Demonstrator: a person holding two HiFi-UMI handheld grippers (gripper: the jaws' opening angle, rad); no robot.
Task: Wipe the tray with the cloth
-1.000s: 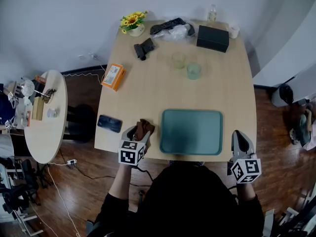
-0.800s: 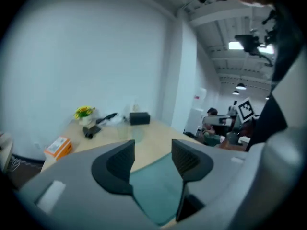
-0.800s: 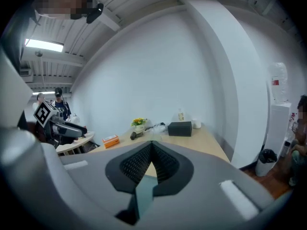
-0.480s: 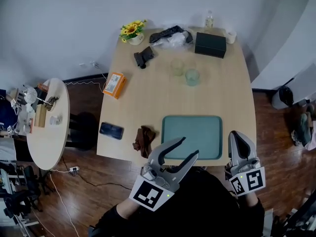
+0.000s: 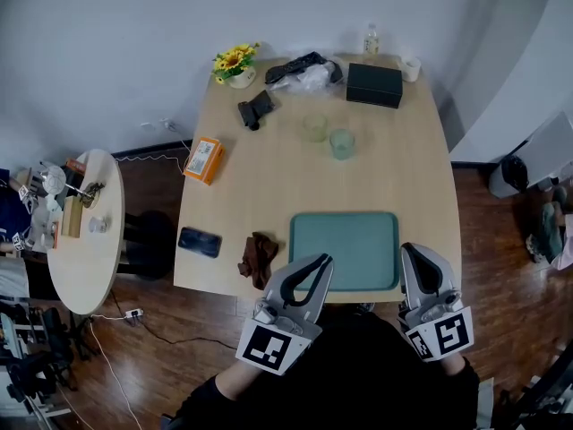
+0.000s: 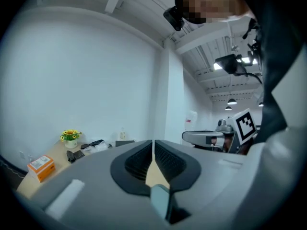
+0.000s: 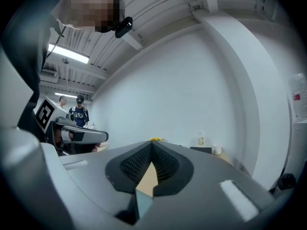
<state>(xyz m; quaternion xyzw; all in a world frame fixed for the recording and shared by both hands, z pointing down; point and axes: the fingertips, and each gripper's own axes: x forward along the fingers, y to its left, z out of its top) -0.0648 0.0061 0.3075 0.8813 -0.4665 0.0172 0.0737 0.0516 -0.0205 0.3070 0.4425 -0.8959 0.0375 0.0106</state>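
Nearby, cloth (image 5: 259,258) lies between phone (image 5: 199,242) and tray (image 5: 344,249); left claw (image 5: 326,261) and right claw (image 5: 412,250) both closed, empty.

A phone (image 5: 199,242) lies at the counter's (image 5: 269,182) left edge near the front corner, with an orange box (image 5: 203,160) further back. Flowers (image 5: 235,63), a bottle (image 5: 371,39), a black box (image 5: 373,85) and a cup (image 5: 410,68) line the far edge. Two glasses (image 5: 341,142) stand mid-counter.

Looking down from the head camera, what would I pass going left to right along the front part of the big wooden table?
First a black phone, then a crumpled brown cloth, then the green tray.
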